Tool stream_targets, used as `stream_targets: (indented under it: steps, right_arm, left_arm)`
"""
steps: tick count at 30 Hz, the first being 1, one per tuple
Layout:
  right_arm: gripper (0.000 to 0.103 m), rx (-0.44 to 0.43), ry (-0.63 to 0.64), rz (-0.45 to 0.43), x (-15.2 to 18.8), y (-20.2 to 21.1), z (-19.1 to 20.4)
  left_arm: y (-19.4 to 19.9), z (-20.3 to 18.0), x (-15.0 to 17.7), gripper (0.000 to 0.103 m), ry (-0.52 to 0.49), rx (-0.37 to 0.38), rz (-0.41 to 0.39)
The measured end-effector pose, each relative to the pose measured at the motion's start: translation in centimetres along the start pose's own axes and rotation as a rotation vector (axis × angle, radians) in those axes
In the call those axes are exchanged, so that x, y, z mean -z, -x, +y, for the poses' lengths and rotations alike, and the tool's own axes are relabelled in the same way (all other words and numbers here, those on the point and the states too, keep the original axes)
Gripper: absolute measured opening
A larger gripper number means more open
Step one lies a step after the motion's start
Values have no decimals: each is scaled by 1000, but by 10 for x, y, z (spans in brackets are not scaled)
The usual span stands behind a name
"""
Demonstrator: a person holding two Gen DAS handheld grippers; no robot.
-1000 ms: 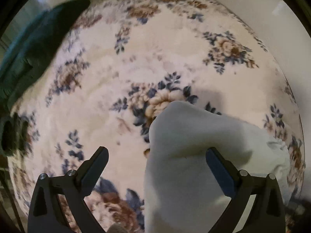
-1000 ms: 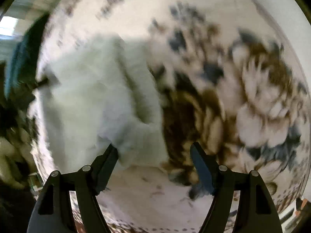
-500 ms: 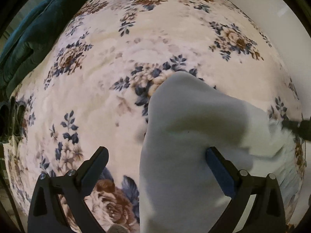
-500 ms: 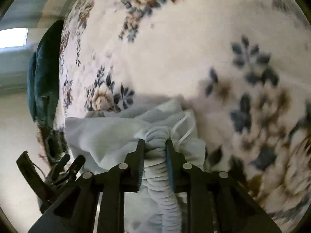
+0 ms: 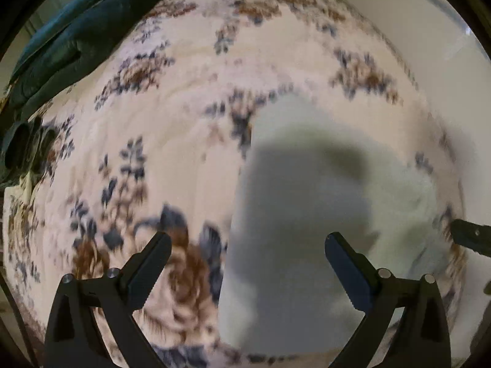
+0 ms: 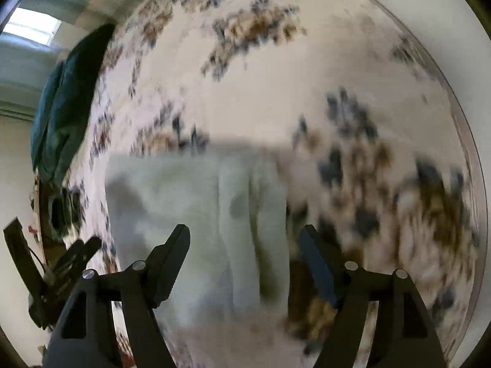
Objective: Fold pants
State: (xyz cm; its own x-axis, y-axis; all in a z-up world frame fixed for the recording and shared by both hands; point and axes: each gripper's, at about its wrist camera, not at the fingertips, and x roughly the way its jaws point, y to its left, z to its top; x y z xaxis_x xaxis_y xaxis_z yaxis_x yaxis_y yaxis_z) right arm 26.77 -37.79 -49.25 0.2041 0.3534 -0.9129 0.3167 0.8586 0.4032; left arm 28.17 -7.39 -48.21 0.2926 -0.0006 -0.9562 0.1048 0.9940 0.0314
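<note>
Left claw stands spread above one pair of pale pants, long axis running ahead from between its fingers across the floral bed. Right claw, jaws just reopened and gripping nothing, hovers over the same folded pants, lying crosswise.

The right gripper, clamped on a bunched fold of the pants half a second ago, now has its jaws just opened and empty above the flat cloth, while both views blur as the grippers shift across the floral bedspread.
</note>
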Motion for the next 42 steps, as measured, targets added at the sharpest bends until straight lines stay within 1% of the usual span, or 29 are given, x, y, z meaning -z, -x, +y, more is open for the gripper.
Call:
stream_targets:
  steps: [2,3,4,5,6,7,9,10,11,13,16,17,18,20,22,24,26,27,29,31,32,34,35,37,38,39,40,41,42]
  right_arm:
    - [77,-39,-57,55,29,-14,-8]
    - [77,-64,-85,70,39,-23,-12]
    - [76,-55,-112,84,47,-34,-17]
    - [69,-55,-149,117,54,-46,-22]
    - [58,-89,-182,137,58,-55,-25]
    - [56,-117,-208,140,61,-63,-27]
    - [31,-84,-237,102,67,-68,-34]
    - [28,-99,-283,68,73,-65,-42]
    - [22,-127,-343,45,83,-60,-53]
    - [20,-110,-369,29,97,-57,-63]
    - [23,-138,-436,125,115,-80,-77]
    - [30,-135,-416,130,111,-78,-75]
    - [48,-123,-400,121,107,-73,-73]
    - [63,-109,-360,89,98,-53,-68]
    - [64,-82,-314,35,91,-28,-61]
    - [64,-25,-249,-33,80,-7,-45]
    - [64,47,-169,-100,65,6,-25]
    - [64,56,-154,-117,55,9,-17]
    - [64,25,-146,-125,33,12,-2]
    - [64,-61,-147,-123,10,6,17]
    - [64,-114,-116,-106,-5,-6,33]
    - [64,-160,-43,-46,-25,-32,63]
    - [64,-180,22,6,-40,-48,83]
    - [64,-180,148,83,-59,-67,119]
    - [64,-136,242,95,-65,-71,139]
    - [64,-77,371,96,-69,-71,161]
    - [64,-37,468,101,-71,-71,179]
    - [64,13,578,109,-76,-72,196]
    - [64,21,656,138,-81,-74,209]
  left_arm:
    - [-22,-3,16,103,-7,-3,72]
    - [-29,-3,21,103,-4,-10,90]
    - [-37,-2,26,103,0,-16,102]
    - [-40,-1,28,103,2,-15,100]
    - [-41,-1,30,103,0,-20,93]
    - [-41,-1,30,103,-3,-20,82]
    - [-42,-1,30,103,-5,-5,76]
    - [-44,-3,30,103,-7,11,79]
    - [-45,-5,30,103,-11,25,82]
    - [-48,-12,32,103,-37,21,79]
    - [-49,-17,30,103,-74,-16,73]
    - [-47,-15,28,103,-71,-12,80]
    - [-42,-11,25,103,-59,-1,87]
    - [-26,-3,19,103,-22,35,81]
    - [-6,5,10,103,20,59,40]
    - [5,8,-1,103,60,95,11]
    - [6,6,-23,103,79,116,-20]
    - [3,4,-31,103,78,117,-28]
    - [-12,-2,-55,103,54,89,-37]
    - [-33,-2,-66,103,41,75,9]
    - [-40,3,-64,103,59,81,36]
    - [-42,17,-48,103,134,143,67]
    - [-40,24,-36,103,170,150,71]
    - [-34,38,-10,102,240,155,71]
    - [-31,42,1,102,269,163,69]
    - [-30,46,13,102,295,173,74]
    - [-31,53,27,102,332,196,97]
    - [-32,60,40,100,394,236,119]
    - [-31,66,49,98,450,284,124]
